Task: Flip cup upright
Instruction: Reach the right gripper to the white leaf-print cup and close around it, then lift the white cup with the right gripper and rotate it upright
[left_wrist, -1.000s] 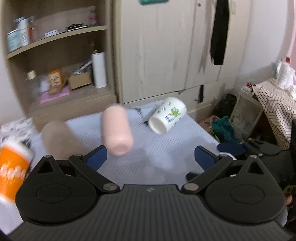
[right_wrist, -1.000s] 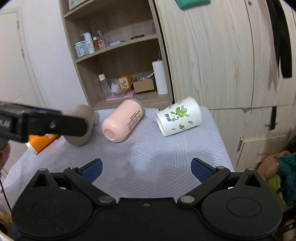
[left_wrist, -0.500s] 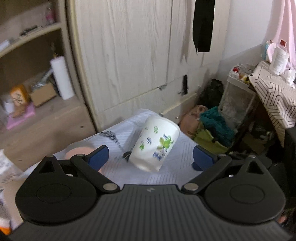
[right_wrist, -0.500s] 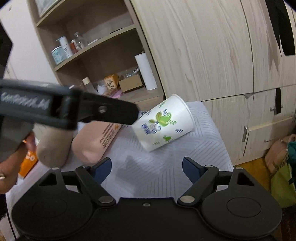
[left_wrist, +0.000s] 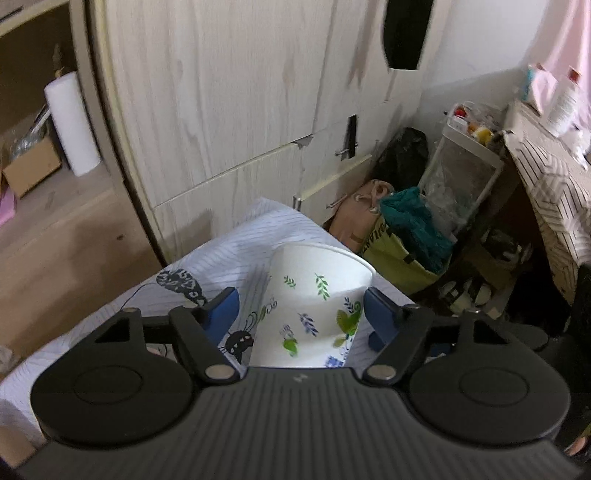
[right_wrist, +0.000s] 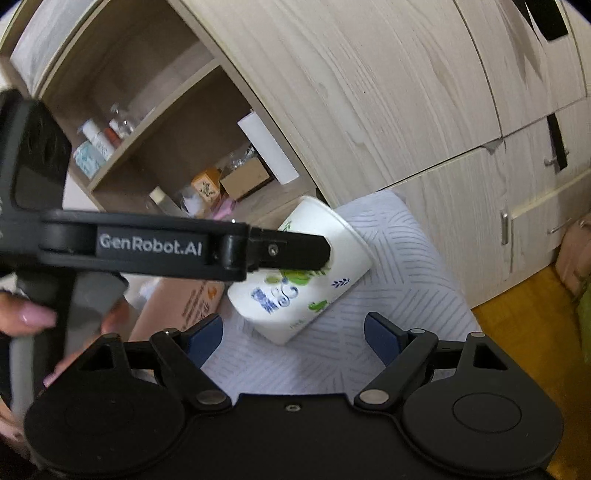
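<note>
With the open left gripper (left_wrist: 301, 310) straddling the tipped paper cup (left_wrist: 314, 306), closing on it seemed next; the right gripper (right_wrist: 293, 334) hung open.

A: Any readable text?

B: One clear string: "GenRobot.AI", white letters on the side of the left gripper (right_wrist: 328, 254), just above the cup (right_wrist: 301, 280).

A: Printing on the cup?

B: Leaf pattern only. Pink tumbler (right_wrist: 184, 299) left of the cup has orange print, too blurred to read.

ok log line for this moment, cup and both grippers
paper cup: on its side on the tablecloth | left gripper: open, straddling the cup | right gripper: open, empty
</note>
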